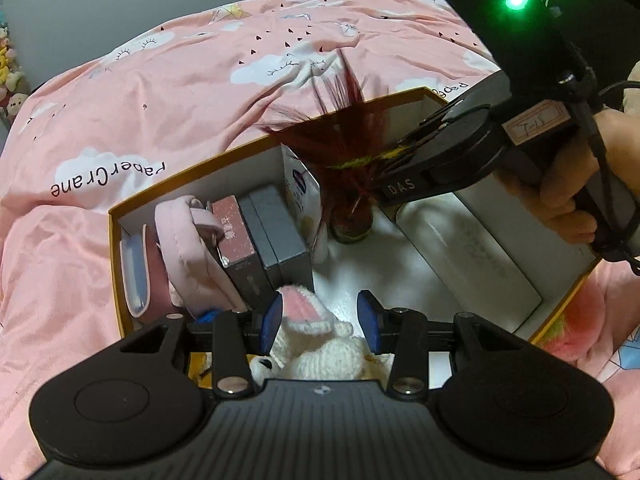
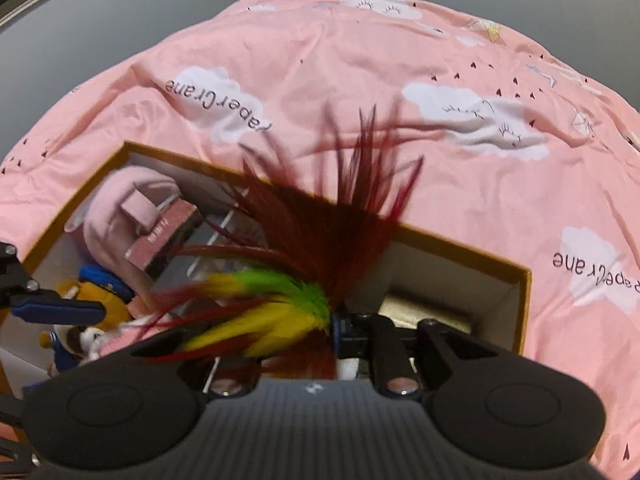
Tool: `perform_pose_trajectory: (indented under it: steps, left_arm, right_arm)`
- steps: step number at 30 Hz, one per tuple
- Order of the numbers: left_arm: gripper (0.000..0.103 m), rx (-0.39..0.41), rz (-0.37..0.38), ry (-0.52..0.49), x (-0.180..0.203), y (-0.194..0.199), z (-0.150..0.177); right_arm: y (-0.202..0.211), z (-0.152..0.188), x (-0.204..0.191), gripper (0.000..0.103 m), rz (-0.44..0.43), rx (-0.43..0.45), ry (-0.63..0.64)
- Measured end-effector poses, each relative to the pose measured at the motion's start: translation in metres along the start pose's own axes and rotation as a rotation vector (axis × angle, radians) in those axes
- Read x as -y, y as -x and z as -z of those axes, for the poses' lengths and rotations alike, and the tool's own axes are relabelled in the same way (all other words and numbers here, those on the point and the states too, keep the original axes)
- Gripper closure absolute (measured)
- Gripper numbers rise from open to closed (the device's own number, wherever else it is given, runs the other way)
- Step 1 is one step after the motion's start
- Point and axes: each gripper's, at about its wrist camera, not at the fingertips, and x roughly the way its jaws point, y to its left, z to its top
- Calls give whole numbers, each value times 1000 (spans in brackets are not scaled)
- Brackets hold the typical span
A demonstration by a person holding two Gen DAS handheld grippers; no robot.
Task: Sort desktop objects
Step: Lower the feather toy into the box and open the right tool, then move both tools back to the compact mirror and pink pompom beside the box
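Feather toy held over an open box on a pink bed.

The bedspread (image 1: 168,92) reads "PaperCrane". The box (image 1: 116,264) has room on its white floor. The right tongs (image 1: 394,160), marked "DAS", pinch the feather toy (image 1: 344,136), plumes pointing up toward the far rim; blurred, so its base is unclear. The left tongs (image 1: 320,316) are spread above a plush rabbit (image 1: 316,344).
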Motion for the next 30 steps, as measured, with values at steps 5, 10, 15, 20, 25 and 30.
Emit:
perform_pose_trajectory:
  steps: [5, 10, 15, 20, 25, 30]
  left_arm:
    - [55, 23, -3, 23, 0, 12, 3]
    - [55, 101, 3, 43, 4, 40, 6]
    - [55, 183, -15, 31, 18, 82, 18]
    - [55, 204, 16, 81, 25, 112, 39]
    - [53, 152, 38, 106, 29, 122, 70]
    - [52, 69, 49, 219, 17, 99, 99]
  right_arm:
    - [16, 5, 3, 71, -11, 16, -21]
    - [61, 15, 2, 70, -20, 96, -40]
    - [119, 38, -3, 70, -29, 209, -82]
    - [172, 77, -11, 69, -14, 320, -157]
    - [202, 127, -26, 68, 82, 367, -198]
    - [204, 173, -33, 63, 99, 303, -265]
